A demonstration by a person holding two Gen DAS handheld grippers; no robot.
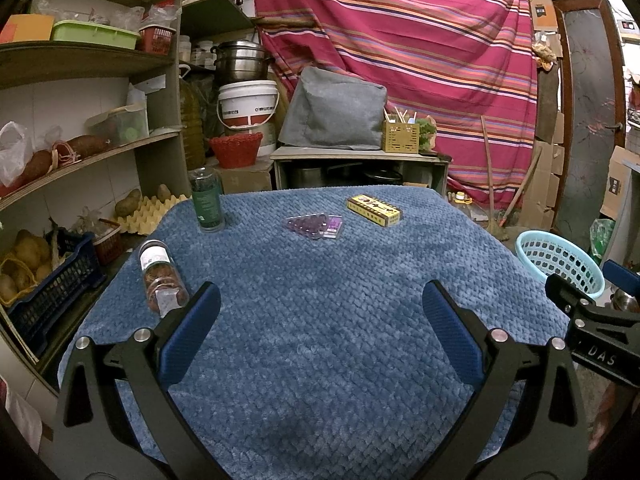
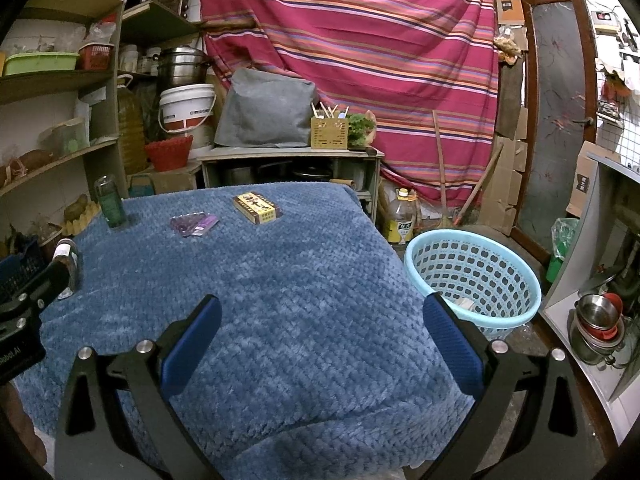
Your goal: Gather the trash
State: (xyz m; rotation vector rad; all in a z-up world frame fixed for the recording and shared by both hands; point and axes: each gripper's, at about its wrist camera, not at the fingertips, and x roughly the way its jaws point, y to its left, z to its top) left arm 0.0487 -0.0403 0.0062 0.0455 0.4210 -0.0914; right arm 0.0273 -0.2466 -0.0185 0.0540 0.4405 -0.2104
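A table under a blue blanket (image 1: 320, 320) carries a lying pill bottle (image 1: 162, 276), an upright green bottle (image 1: 207, 200), a purple blister pack (image 1: 316, 226) and a yellow box (image 1: 374, 209). My left gripper (image 1: 320, 304) is open and empty over the near part of the table, with the lying bottle just left of its left finger. My right gripper (image 2: 320, 312) is open and empty over the table's near right side. The light blue basket (image 2: 474, 276) stands on the floor right of the table, with something pale inside. The box (image 2: 256, 206), blister pack (image 2: 194, 224) and green bottle (image 2: 110, 202) also show in the right wrist view.
Shelves (image 1: 80, 152) with food and crates stand left of the table. A low cabinet (image 1: 360, 164) with a grey cover and a striped red cloth (image 1: 400, 40) are behind. An oil bottle (image 2: 400, 220) and steel bowls (image 2: 598, 320) are on the floor at right.
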